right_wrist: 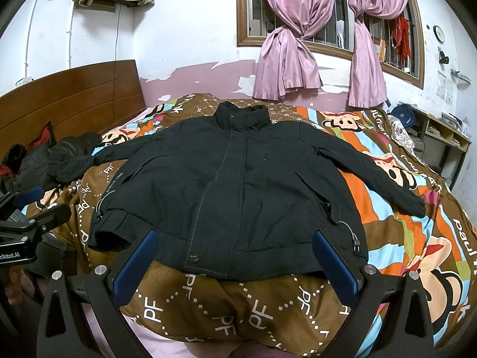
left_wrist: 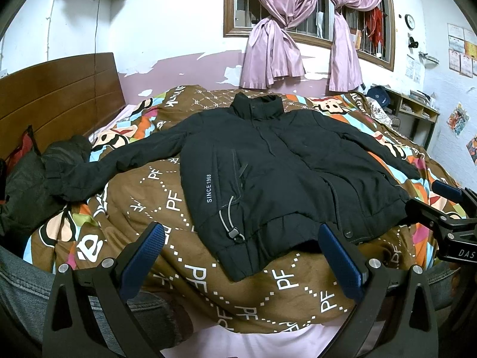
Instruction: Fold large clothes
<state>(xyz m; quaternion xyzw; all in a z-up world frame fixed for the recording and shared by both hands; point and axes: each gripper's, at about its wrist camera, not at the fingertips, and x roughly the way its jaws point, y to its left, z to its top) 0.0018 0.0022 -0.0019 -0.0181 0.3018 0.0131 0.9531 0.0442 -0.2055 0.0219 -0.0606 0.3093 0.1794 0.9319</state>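
Jacket [right_wrist: 238, 185]: spread flat, front up, mid-quilt [right_wrist: 387, 208]; sleeves out, unfolded.
Left gripper [left_wrist: 241, 256]: agape, empty, near hem.
Right gripper [right_wrist: 235, 264]: likewise.
Progress: folding not begun.

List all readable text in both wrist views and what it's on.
"SINCE 1968": black jacket, front panel.
"PF": repeated on brown quilt.
"DAS": cut off, right gripper.
"nRobot.AI": cut off, left gripper.
Wall papers, clock: too small.
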